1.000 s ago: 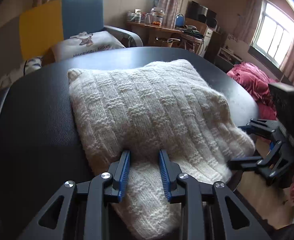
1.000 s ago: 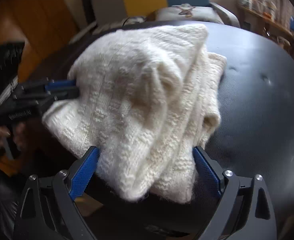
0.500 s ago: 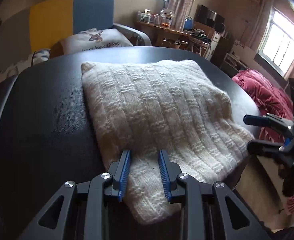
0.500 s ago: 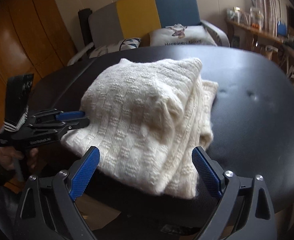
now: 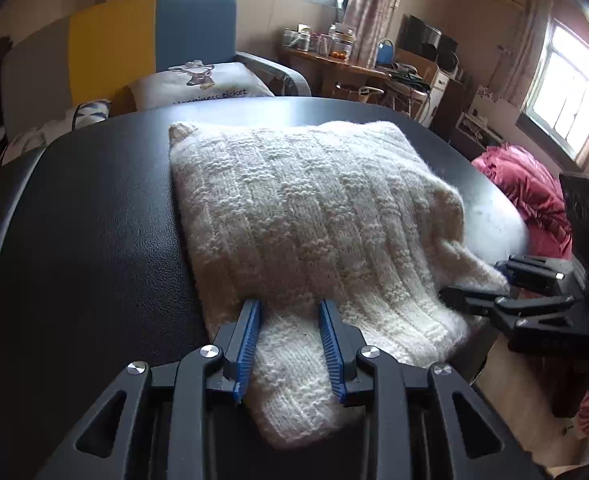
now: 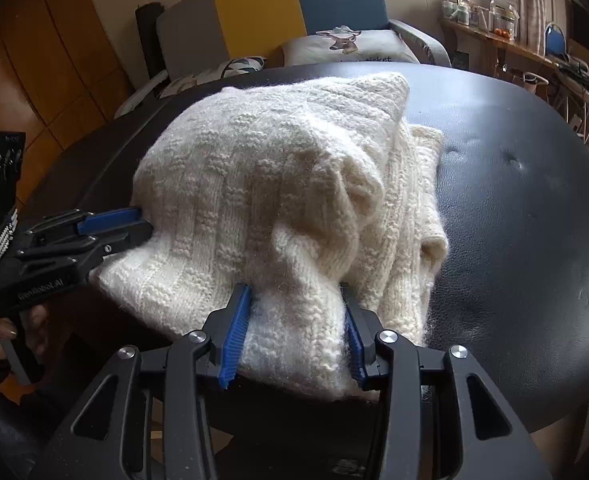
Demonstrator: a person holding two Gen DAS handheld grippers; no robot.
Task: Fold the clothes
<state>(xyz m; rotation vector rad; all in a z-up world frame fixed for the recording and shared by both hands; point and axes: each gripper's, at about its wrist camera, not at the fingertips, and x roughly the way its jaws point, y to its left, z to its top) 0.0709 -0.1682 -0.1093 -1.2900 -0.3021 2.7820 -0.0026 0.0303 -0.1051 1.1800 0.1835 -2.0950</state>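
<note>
While one folded cream sweater (image 5: 318, 216) overhangs the near edge of the black table (image 5: 94, 216), bare tabletop surrounds its other sides. Two grippers work that edge: left gripper (image 5: 290, 344) clamps one corner; right gripper (image 6: 294, 332) is closing on the other.
</note>
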